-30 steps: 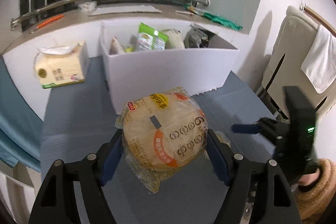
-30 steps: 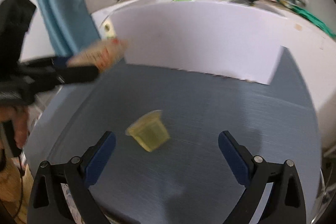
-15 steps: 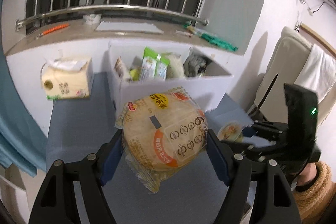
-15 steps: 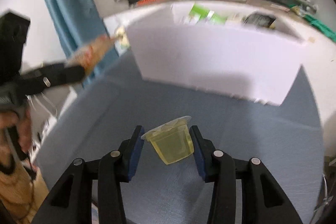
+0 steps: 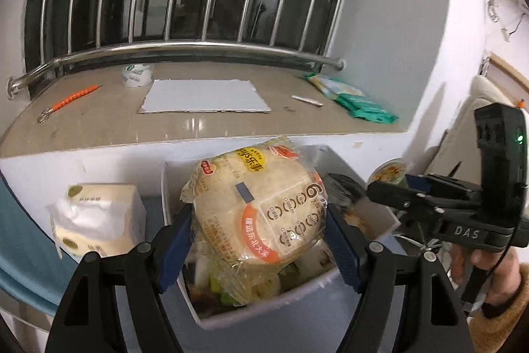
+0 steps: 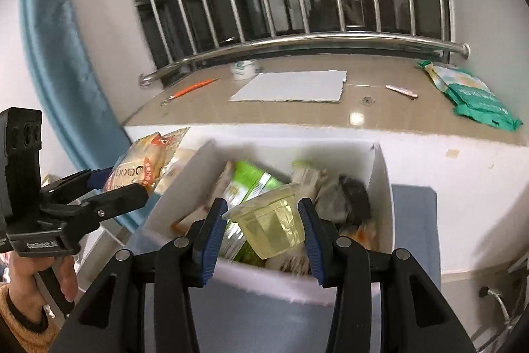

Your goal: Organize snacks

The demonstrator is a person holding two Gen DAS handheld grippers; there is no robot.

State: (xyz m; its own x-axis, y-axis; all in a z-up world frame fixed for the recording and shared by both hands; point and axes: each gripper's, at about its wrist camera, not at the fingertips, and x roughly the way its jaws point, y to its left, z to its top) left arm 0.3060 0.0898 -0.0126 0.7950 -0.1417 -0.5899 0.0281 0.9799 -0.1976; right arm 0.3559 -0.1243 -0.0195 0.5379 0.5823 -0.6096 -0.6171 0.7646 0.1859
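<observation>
My left hand-held gripper point(image 5: 258, 220) grasps the rice cracker pack point(image 5: 256, 207) above the white box point(image 5: 264, 316). My right hand-held gripper point(image 6: 264, 225) clamps the jelly cup point(image 6: 269, 227) over the same box. Risk: releasing together, cup tips off the piled packets.

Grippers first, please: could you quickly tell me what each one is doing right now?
Left gripper: closed on the rice cracker pack.
Right gripper: closed on the jelly cup.
</observation>
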